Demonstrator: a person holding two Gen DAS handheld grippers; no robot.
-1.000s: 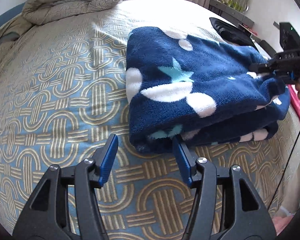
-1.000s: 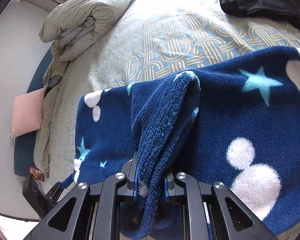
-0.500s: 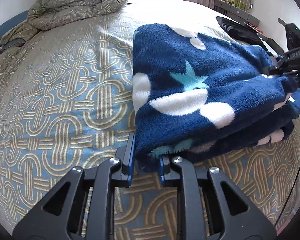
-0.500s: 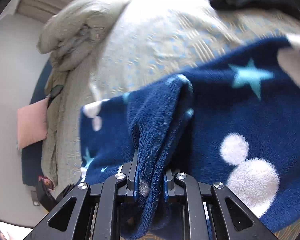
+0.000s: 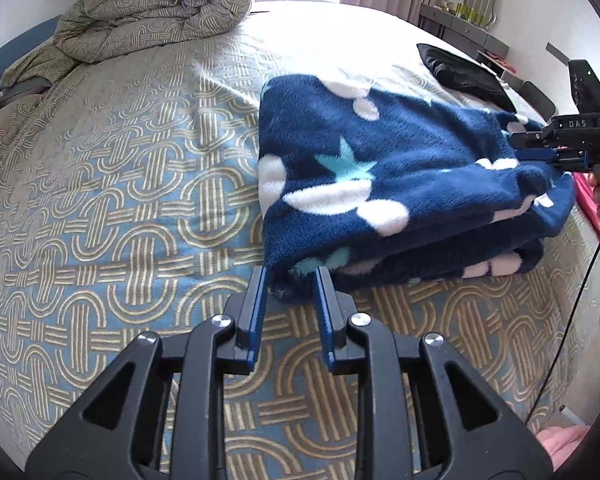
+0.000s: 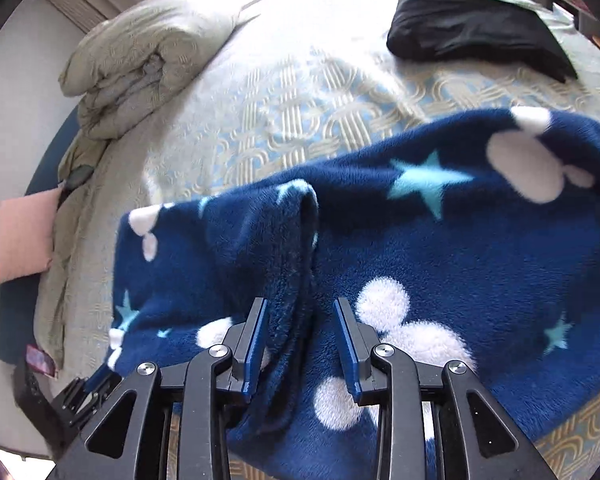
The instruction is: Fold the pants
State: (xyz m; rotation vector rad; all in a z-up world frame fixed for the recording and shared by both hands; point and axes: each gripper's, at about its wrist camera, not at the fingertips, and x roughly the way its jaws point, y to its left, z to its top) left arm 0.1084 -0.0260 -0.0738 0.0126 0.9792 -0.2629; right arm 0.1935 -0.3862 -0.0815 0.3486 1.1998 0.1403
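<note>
The navy fleece pants with white blobs and teal stars lie folded in layers on the patterned bed. My left gripper has its jaws parted a little, with the near corner of the pants between them, no longer pinched. My right gripper is open, its jaws standing either side of a raised ridge of the pants without clamping it. The right gripper also shows in the left wrist view at the pants' far right edge.
A rolled duvet lies at the head of the bed, also seen in the right wrist view. A black garment lies beyond the pants. A pink pillow sits at the side. A dresser stands by the wall.
Both grippers were clamped on the pants half a second ago; both jaws have now parted and the fabric has settled on the bed. The left had closed on the corner just before.
</note>
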